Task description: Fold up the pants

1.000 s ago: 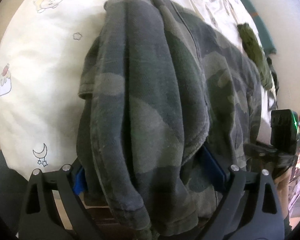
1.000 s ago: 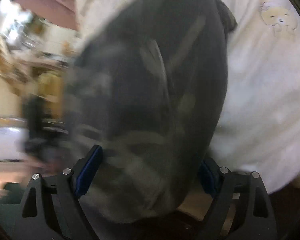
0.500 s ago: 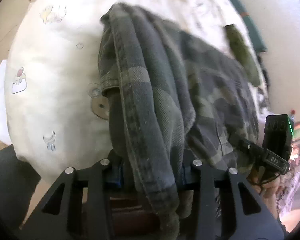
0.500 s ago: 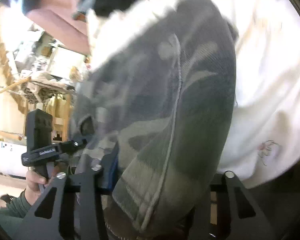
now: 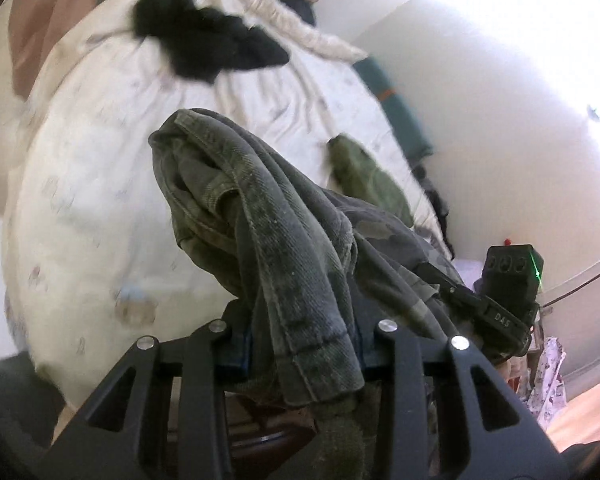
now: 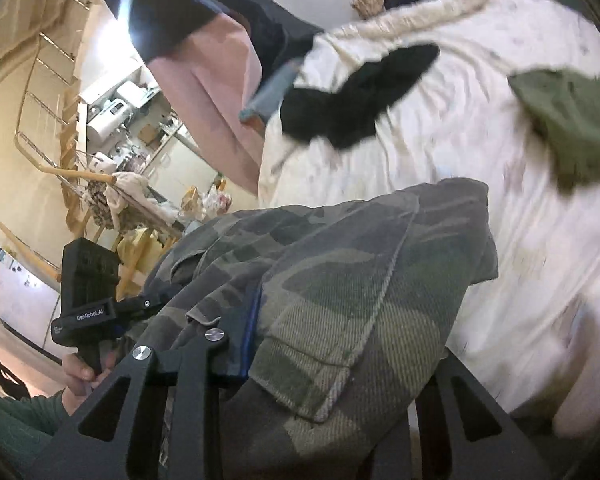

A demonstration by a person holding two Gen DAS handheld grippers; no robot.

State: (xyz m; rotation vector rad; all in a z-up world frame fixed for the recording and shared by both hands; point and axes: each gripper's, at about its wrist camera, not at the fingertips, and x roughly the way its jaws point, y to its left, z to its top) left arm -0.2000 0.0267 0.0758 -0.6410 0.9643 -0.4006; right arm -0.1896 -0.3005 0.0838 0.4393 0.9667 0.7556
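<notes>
Left gripper (image 5: 300, 344) and right gripper (image 6: 332, 344), jaws closing, pinch camouflage pants (image 5: 284, 248) at lower centre; recommend raising both level.

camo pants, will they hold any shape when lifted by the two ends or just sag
Probably sag: the camo pants already drape in folds between the left gripper and right gripper. The thick twill and seams suggest some weight. The weave looks coarse, so slipping from the fingers seems unlikely.
</notes>
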